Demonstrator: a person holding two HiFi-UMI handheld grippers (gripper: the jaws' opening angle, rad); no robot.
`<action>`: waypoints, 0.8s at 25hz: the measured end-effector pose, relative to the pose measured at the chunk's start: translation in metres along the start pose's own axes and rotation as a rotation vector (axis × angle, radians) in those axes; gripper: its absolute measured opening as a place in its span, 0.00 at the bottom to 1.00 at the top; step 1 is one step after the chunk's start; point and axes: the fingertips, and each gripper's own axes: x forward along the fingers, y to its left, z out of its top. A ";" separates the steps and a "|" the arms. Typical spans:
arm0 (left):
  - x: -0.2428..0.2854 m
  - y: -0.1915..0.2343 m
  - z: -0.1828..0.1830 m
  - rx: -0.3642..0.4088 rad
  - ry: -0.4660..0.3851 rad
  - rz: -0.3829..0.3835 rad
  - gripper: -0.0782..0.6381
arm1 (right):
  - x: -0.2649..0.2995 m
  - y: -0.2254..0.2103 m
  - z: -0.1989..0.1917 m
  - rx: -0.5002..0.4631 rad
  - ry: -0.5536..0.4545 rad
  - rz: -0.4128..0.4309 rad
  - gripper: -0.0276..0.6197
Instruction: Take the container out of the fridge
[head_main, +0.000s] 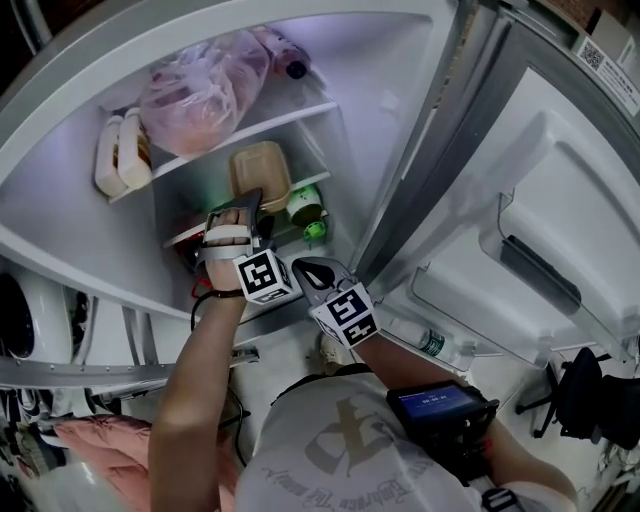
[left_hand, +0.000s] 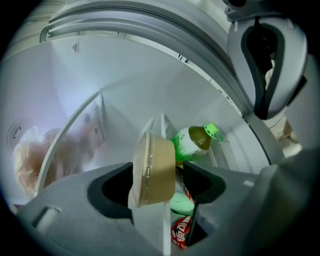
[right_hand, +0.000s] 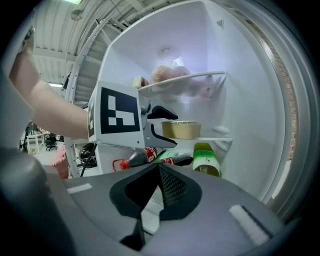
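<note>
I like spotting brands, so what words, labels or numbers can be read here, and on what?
None reads clearly.
Red label on the cola bottle: white script, too blurred.
Green bottle label: too small.
Shirt print: blurred.
Door sticker: a square code, no legible words.

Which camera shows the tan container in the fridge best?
Left gripper view: the container sits close, between open fingers. Head view shows its lid, small; right gripper view its side, small.
</note>
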 end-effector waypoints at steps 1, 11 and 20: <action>0.002 0.000 -0.001 0.004 0.001 0.001 0.55 | 0.001 -0.002 0.000 0.001 0.001 -0.002 0.05; 0.002 0.007 -0.013 0.028 -0.011 0.020 0.43 | 0.016 -0.009 0.005 0.008 -0.011 -0.009 0.05; -0.019 0.004 -0.006 0.010 -0.041 0.043 0.42 | 0.007 -0.013 0.011 -0.027 0.007 -0.021 0.05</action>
